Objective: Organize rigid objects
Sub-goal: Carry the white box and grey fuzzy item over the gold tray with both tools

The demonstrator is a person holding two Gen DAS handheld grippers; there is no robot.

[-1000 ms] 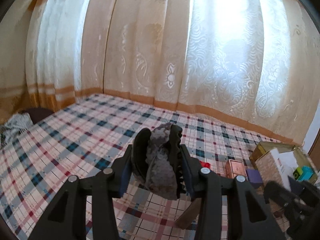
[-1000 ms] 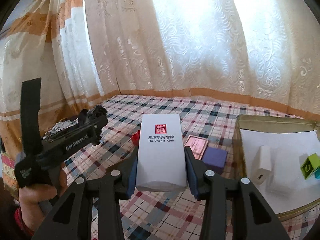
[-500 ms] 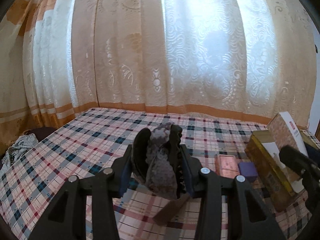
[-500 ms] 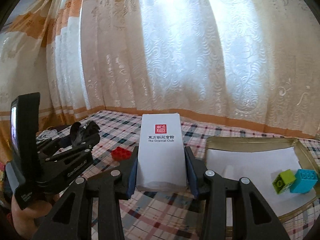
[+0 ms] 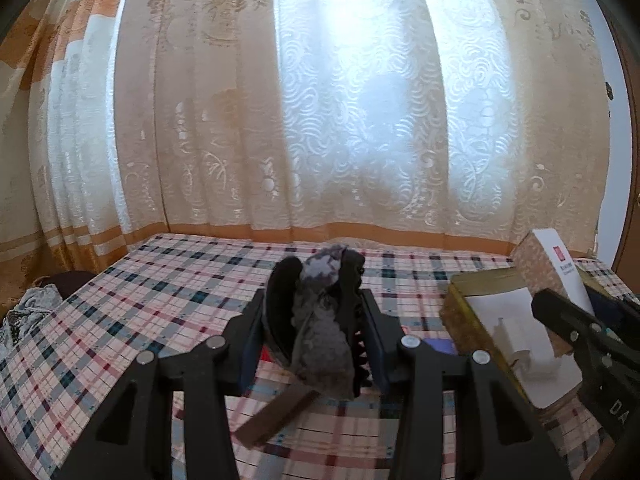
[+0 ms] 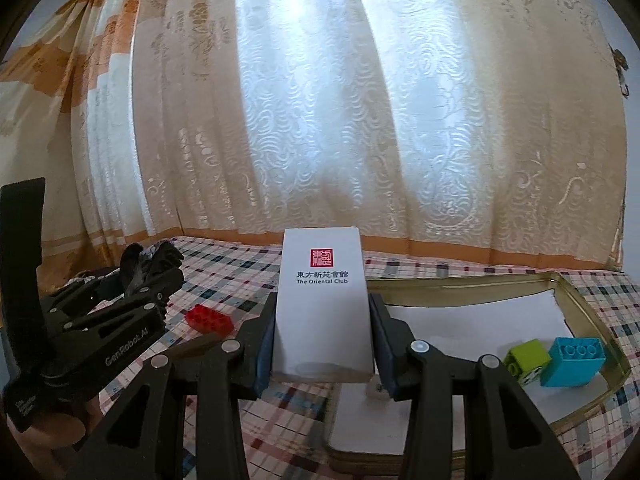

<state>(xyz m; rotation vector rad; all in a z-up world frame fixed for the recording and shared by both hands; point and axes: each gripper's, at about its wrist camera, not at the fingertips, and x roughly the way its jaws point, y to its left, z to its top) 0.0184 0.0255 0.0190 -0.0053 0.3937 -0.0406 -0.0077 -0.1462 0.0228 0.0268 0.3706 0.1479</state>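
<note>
My left gripper [image 5: 316, 332] is shut on a dark hair claw clip [image 5: 320, 320] with grey fuzzy fabric, held above the checked cloth. It also shows at the left of the right wrist view [image 6: 148, 276]. My right gripper [image 6: 324, 336] is shut on a white box printed "The Oriental Club" [image 6: 322, 304], held upright over the near left edge of the gold tin tray [image 6: 588, 304]. The box also shows in the left wrist view [image 5: 556, 268]. A green brick [image 6: 526, 358] and a blue brick [image 6: 574, 362] lie in the tray.
A red brick [image 6: 210, 320] lies on the checked cloth [image 5: 160, 292] left of the tray. A brown flat piece [image 5: 276, 416] lies under my left gripper and a purple block [image 5: 440, 346] beside the tray. Curtains [image 5: 320, 120] close the far side.
Both grippers have risen and tilted up, so more curtain shows. The white box has moved right, over the tray's near left edge. The left gripper has swung toward the tray.
</note>
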